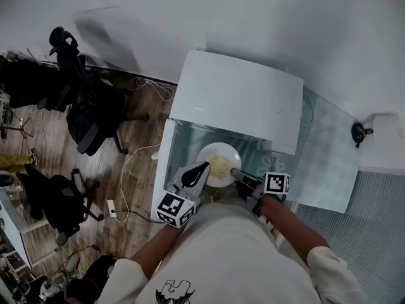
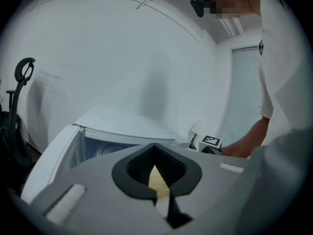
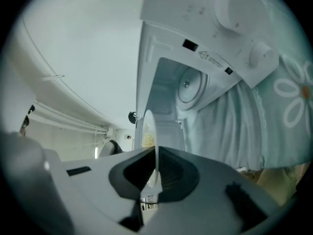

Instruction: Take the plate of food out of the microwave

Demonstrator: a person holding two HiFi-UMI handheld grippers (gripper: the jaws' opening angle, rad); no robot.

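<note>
There are two tools, one plate, one microwave and two black office chairs (image 1: 82, 116).

The white plate (image 1: 218, 149) carries a single heap of pale yellow food (image 1: 219, 165). The microwave (image 1: 240, 100) stands on the counter (image 1: 323, 163), which is covered with a pale flowered cloth. Its door (image 1: 163, 160) is swung open on the left tool's side. In the right gripper view the cavity holds a round turntable (image 3: 188, 84), and two knobs (image 3: 230, 9) sit on the control panel.

The left tool (image 1: 201, 168) has its jaws drawn together on the plate's near-left edge; its own view shows a thin cream sliver wedged between the dark pads. The right tool (image 1: 235, 171) is nearly closed too, pinching the opposite rim, which runs edge-on between its jaws in the right gripper view.

So the plate hangs level between the two tool tips, gripped from both sides. It is just in front of the microwave's mouth, and the cavity lies beyond the tips. The person's forearms reach in behind both tools. The chairs stand on the wooden floor (image 1: 136, 170), well off past the left tool.
</note>
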